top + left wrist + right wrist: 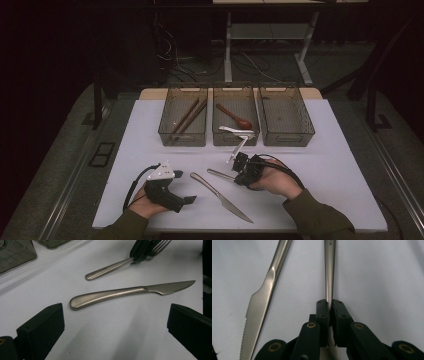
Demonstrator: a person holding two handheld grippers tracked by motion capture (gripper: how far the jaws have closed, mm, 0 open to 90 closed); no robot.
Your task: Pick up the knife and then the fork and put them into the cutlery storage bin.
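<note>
Fork, slim steel (329,270), clamped at neck in right hand-held gripper (330,305), handle still on white worktop (330,165); unsorted. Steel knife (130,292) lies beside. Left hand-held gripper (115,325) gapes, empty.

At centre frame a matte silver knife (220,197) and silver fork (108,268) lie on the plain white table (325,170). Upper centre, smoky translucent grey bins (285,115) hold brown chopsticks (188,116) and a reddish-brown spoon (235,117). Both grippers (329,305) are black.
</note>
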